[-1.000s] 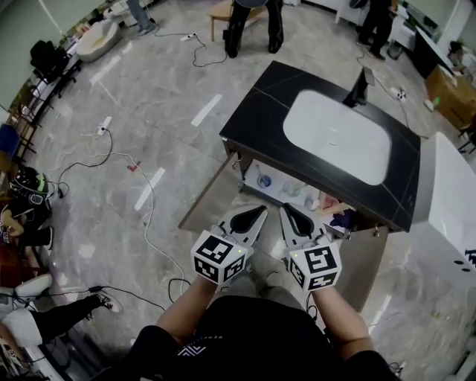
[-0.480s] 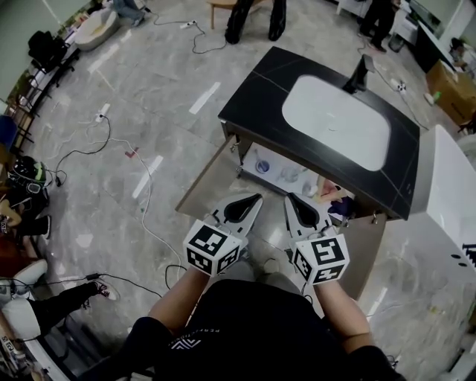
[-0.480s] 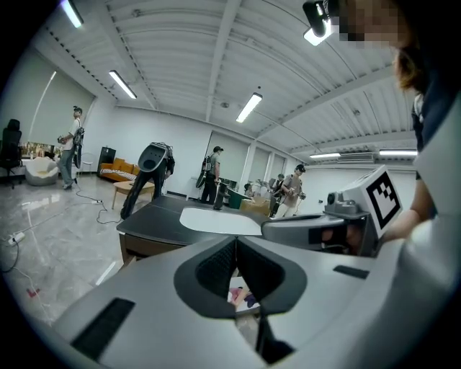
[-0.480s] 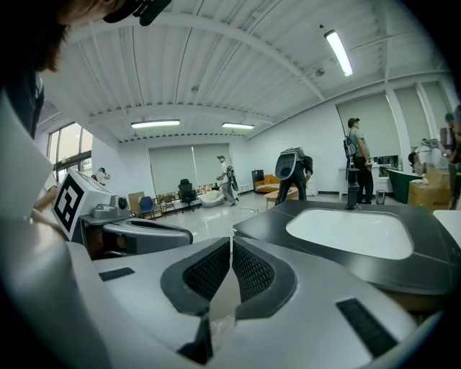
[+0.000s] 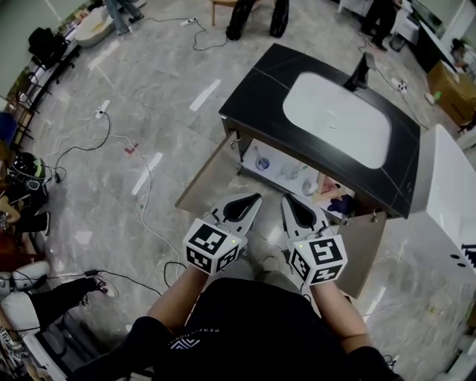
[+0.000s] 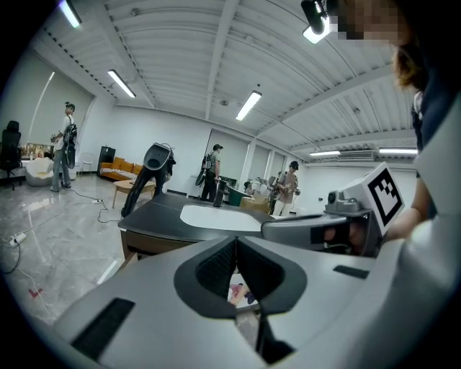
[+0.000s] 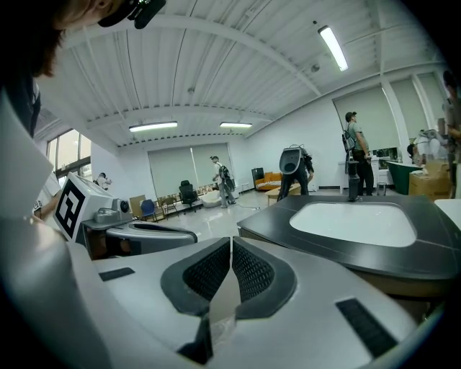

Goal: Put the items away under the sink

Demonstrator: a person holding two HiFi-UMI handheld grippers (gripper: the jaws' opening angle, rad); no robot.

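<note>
Busy lab floor, clutter round the edges.
White cable [image 5: 146, 216] snakes over grey marble floor [image 5: 149, 89] near power strip [image 5: 99, 115]; white tape strips [image 5: 206, 95], red mark [image 5: 132, 149]. Person's black-trousered legs [image 5: 256, 15] beside wooden stool [image 5: 222, 7] at top. Helmet [image 5: 24, 170] far left, cardboard box [image 5: 452, 93] far right. Orange sofa [image 6: 119, 171], ceiling tube lights [image 6: 247, 105].

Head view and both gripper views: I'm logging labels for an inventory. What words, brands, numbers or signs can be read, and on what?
No text can be read anywhere.
On the left gripper, the marker cube: black-and-white square pattern, no letters.
On the right gripper, the marker cube: the same.
On the black shirt, a white print: too small to read.
On the items in the open cabinet: labels too small to read.
</note>
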